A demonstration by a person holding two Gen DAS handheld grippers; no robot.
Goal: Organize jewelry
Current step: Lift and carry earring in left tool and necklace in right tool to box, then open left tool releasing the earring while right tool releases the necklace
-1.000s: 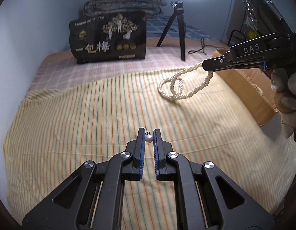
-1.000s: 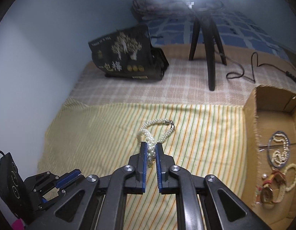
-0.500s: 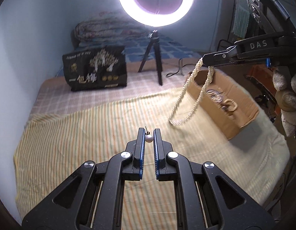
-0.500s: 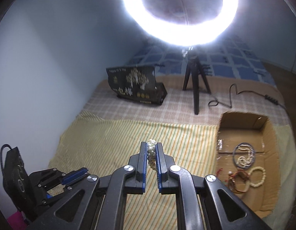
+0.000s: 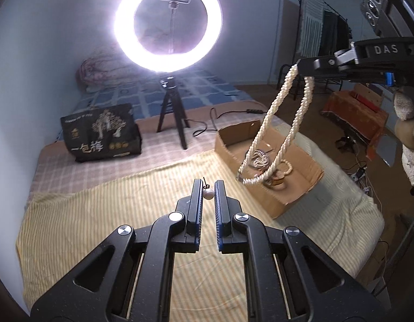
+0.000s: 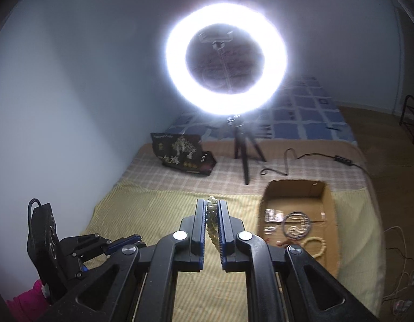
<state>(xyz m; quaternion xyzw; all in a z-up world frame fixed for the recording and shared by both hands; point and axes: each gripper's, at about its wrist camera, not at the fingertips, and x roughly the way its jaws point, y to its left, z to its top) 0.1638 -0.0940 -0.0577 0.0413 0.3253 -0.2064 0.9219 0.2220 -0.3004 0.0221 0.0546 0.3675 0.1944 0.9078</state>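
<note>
Your left tongs [image 5: 207, 192] clench a small pearl earring [image 5: 208, 193] above the striped bedsheet [image 5: 99, 214], while your right tongs [image 6: 212, 218] grip the pearl necklace [image 5: 271, 134] dangling over the cardboard box [image 5: 292, 187].

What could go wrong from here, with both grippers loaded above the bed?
1. The pearl earring sits at the very tips of the left gripper; it could slip onto the striped cloth.
2. The pearl necklace hangs in a long loop from the right gripper; it may swing and catch the cardboard box wall.
</note>
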